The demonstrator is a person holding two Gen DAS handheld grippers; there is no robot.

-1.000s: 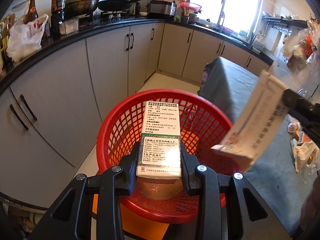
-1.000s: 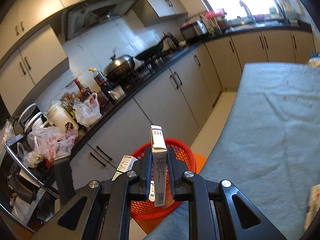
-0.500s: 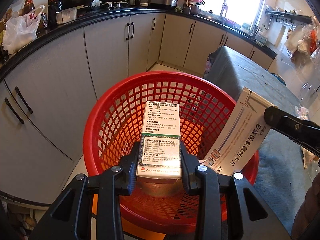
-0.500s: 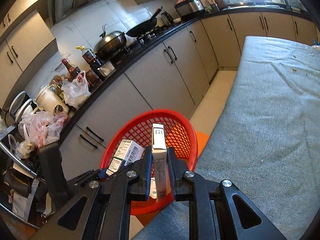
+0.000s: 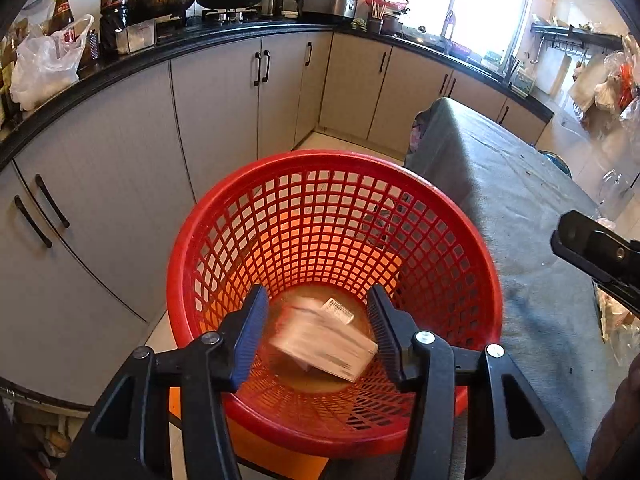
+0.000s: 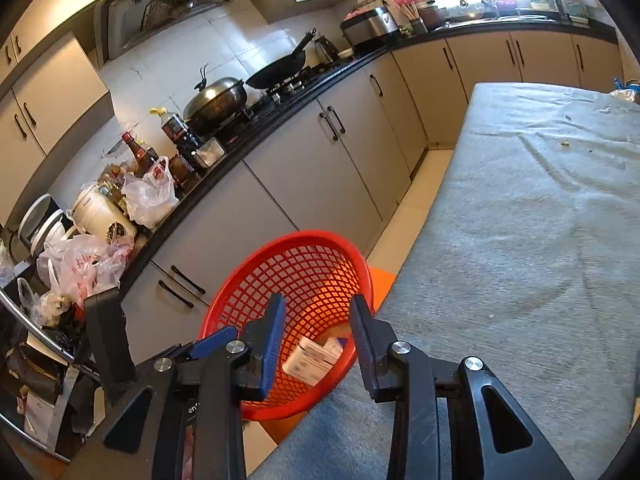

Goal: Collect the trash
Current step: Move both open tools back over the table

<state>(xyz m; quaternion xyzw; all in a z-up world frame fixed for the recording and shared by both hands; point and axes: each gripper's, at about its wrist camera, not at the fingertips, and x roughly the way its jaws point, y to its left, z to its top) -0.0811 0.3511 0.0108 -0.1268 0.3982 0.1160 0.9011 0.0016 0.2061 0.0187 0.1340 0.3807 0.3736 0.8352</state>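
Hovering over the red basket (image 5: 472,240), the left gripper (image 5: 316,320) has its jaws spread wide and nothing between them. Same for the right gripper (image 6: 316,332): jaws apart, empty, sitting above the basket's near rim by the edge of the bench (image 6: 520,240). Two boxes are inside the basket: a white box (image 5: 324,340), motion-blurred and tilted, lies at the bottom, and a second box (image 5: 339,309) with a barcode label peeks out just behind it, touching or overlapping it; hard to tell which. From the right wrist view the white box (image 6: 310,360) shows low in the basket (image 6: 256,292) between the jaws. Basket stands on the floor between the grey cabinets (image 5: 216,112) and the cloth-covered bench (image 5: 520,208), right against the bench side.
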